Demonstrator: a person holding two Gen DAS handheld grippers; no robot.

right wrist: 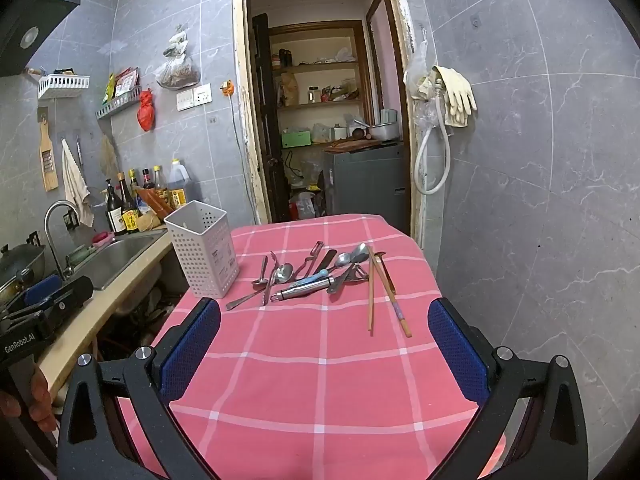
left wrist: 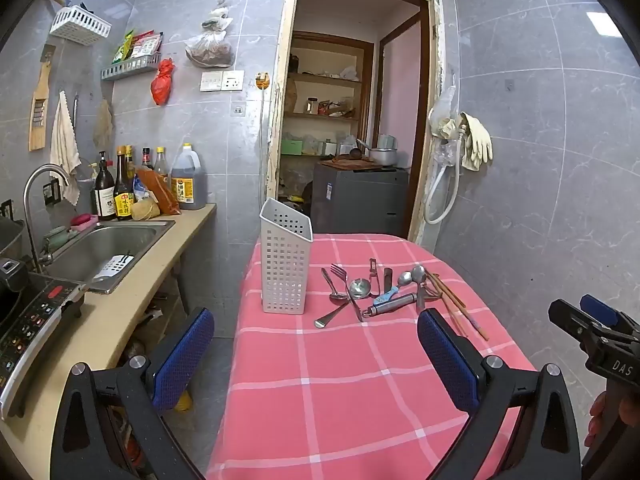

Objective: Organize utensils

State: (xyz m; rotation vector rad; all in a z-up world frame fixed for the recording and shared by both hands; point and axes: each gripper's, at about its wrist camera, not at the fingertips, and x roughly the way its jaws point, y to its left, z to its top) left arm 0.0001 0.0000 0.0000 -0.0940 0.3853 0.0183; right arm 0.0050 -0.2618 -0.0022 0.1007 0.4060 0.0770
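Observation:
A white perforated utensil holder [left wrist: 285,258] [right wrist: 204,250] stands upright on the pink checked tablecloth [left wrist: 340,380] [right wrist: 320,360]. To its right lies a pile of metal utensils [left wrist: 372,290] [right wrist: 304,274]: spoons, a fork, a peeler, a steel handle. Wooden chopsticks [left wrist: 456,304] [right wrist: 386,292] lie at the pile's right. My left gripper [left wrist: 316,352] is open and empty, above the table's near part. My right gripper [right wrist: 324,344] is open and empty, short of the pile. The right gripper also shows in the left view [left wrist: 592,328]; the left gripper shows in the right view [right wrist: 44,300].
A counter with a steel sink [left wrist: 104,248] [right wrist: 116,252], bottles [left wrist: 120,188] and an induction cooker [left wrist: 32,316] runs along the left. A doorway [left wrist: 352,120] opens behind the table. Grey tiled walls stand close on the right.

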